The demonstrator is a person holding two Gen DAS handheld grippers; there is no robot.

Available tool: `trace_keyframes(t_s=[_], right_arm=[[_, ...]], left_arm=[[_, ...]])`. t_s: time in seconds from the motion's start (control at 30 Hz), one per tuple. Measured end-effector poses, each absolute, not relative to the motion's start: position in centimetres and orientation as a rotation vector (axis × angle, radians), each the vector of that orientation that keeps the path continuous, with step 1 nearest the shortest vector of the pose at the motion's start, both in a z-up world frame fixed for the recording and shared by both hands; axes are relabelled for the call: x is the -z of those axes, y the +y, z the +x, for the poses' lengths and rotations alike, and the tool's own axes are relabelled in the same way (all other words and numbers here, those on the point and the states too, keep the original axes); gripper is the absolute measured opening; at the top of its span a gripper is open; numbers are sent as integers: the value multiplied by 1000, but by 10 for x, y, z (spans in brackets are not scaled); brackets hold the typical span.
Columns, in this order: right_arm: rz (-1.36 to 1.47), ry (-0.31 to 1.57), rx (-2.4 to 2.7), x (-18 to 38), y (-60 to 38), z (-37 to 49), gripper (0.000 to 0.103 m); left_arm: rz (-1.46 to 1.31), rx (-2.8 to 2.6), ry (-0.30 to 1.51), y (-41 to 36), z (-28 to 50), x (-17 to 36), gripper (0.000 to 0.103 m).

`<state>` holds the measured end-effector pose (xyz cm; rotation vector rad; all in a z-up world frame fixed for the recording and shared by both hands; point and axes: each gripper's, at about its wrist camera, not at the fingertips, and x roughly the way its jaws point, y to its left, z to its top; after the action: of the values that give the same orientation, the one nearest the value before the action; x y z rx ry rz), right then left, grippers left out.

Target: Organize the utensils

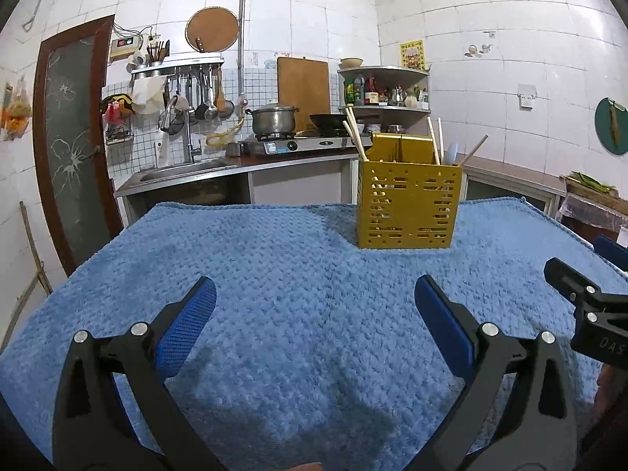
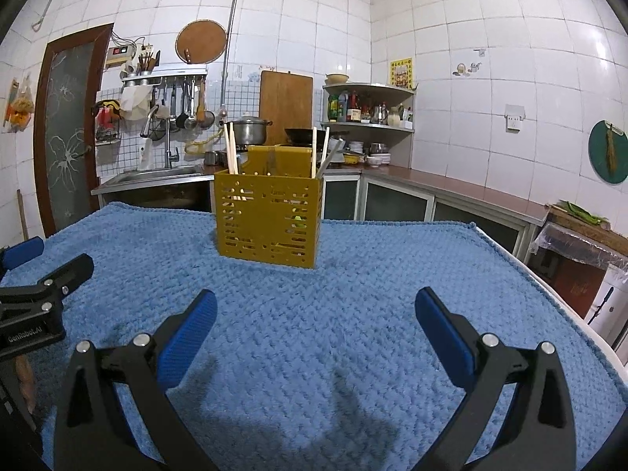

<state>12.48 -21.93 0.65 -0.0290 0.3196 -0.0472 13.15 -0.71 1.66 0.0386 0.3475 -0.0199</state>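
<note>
We hold our left gripper (image 1: 315, 298) and right gripper (image 2: 316, 308) low over the blue towel (image 1: 274, 274), both with jaws spread wide and holding nothing. Ahead, well apart from both, the yellow slotted utensil holder (image 1: 408, 206) stands upright on the towel. Wooden chopsticks (image 1: 355, 135) stick out of it — long axes near vertical, tips up, leaning slightly outward — beside a pale spoon (image 1: 451, 153).
</note>
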Motion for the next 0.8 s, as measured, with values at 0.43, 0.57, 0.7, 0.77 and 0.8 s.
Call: trace_keyframes(t_s=[0.43,0.57,0.7,0.77,0.8], right_arm=[[-7,286,56,-10,-227,119,99],[-15,282,58,-10,-227,119,99],[-5,280,65,-10,-229,119,99],[-1,279,65,-9,-230,119,99],[0,280,66,-9,-230,119,99]], left_arm=[[44,23,346,-5,130,-16,98],[57,18,340,-8,129,-17,98],[69,17,327,-10,127,-19,98],[73,19,322,-11,126,-19,98],[73,18,322,-11,126,-19,98]])
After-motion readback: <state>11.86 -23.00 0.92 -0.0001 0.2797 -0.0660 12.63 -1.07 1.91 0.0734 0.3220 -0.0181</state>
